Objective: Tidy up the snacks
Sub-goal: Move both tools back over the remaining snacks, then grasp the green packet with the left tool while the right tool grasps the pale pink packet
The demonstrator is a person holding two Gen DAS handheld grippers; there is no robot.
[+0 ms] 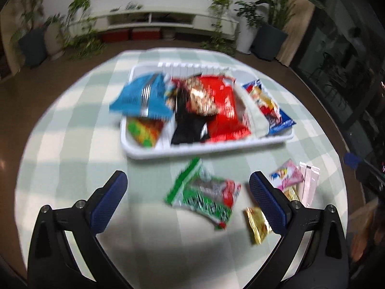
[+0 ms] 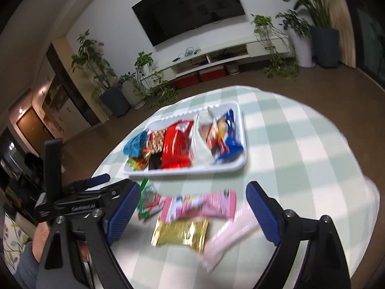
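A white tray (image 1: 154,155) on the checked tablecloth holds a blue bag (image 1: 142,96), a red bag (image 1: 223,110), a black packet, a green-orange packet and a blue-white packet (image 1: 272,108). My left gripper (image 1: 187,190) is open and empty above a green-and-white packet (image 1: 204,195). My right gripper (image 2: 192,200) is open and empty above a pink packet (image 2: 202,206), a gold packet (image 2: 180,233) and a pale pink stick packet (image 2: 228,238). The tray also shows in the right wrist view (image 2: 185,171).
The round table (image 2: 300,144) has a green-white checked cloth. The left gripper body (image 2: 72,197) sits left of my right gripper. Gold (image 1: 257,221), pink (image 1: 286,175) and pale stick (image 1: 309,183) packets lie by the left gripper's right finger. Plants and a TV stand are behind.
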